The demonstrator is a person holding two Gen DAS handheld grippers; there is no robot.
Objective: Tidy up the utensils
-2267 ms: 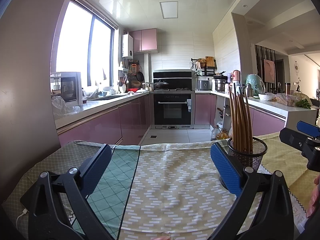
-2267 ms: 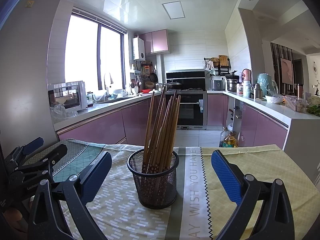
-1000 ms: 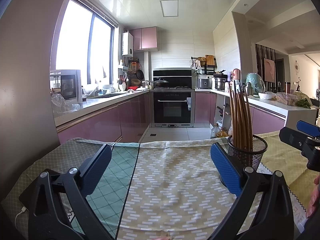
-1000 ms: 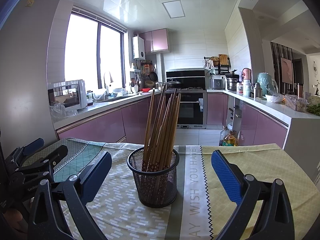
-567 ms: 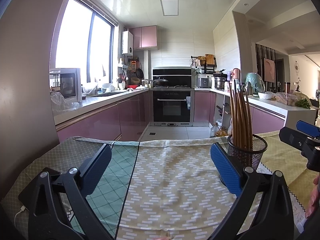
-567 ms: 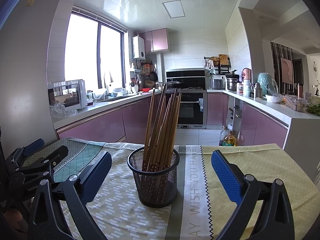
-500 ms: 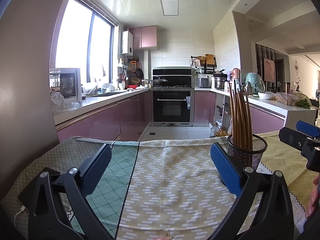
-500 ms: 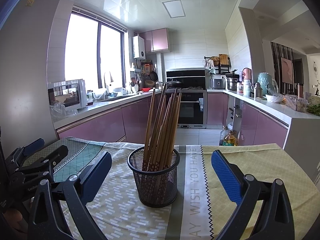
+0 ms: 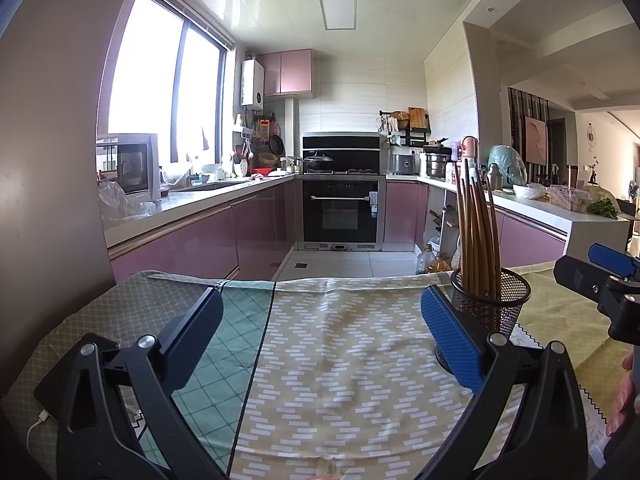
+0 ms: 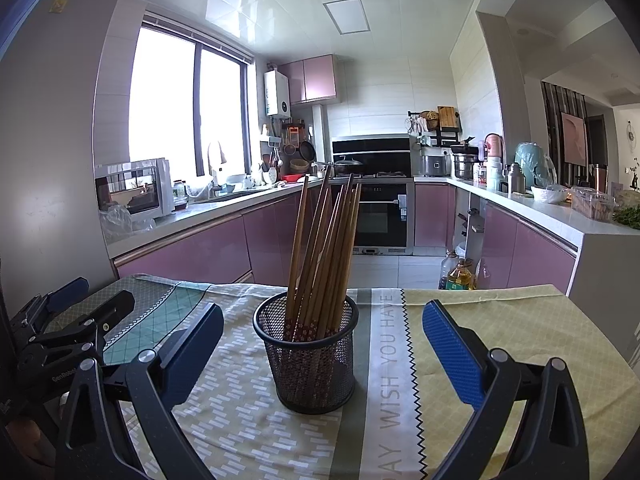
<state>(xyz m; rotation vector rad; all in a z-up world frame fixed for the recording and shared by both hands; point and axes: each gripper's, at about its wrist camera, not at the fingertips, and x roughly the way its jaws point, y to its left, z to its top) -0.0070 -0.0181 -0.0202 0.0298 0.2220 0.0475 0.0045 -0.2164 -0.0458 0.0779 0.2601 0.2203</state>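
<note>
A: What's on the table (image 10: 500,320)?
B: A patchwork cloth (image 10: 392,364) covers it. A mesh cup (image 10: 316,364) stands near the middle, closer to the far edge, upright.
A: And the chopsticks (image 10: 324,252)?
B: All bundled in the cup, leaning slightly, tips up.
A: The tools?
B: The right gripper (image 10: 320,344) is spread wide, the cup between its fingers but untouched. The left gripper (image 9: 320,332) is also apart, empty, over bare cloth just left of the cup.

left gripper (image 9: 320,328): blk frame showing silver screws, blue textured pads
right gripper (image 10: 320,336): wearing same blk/blue, silver screws
</note>
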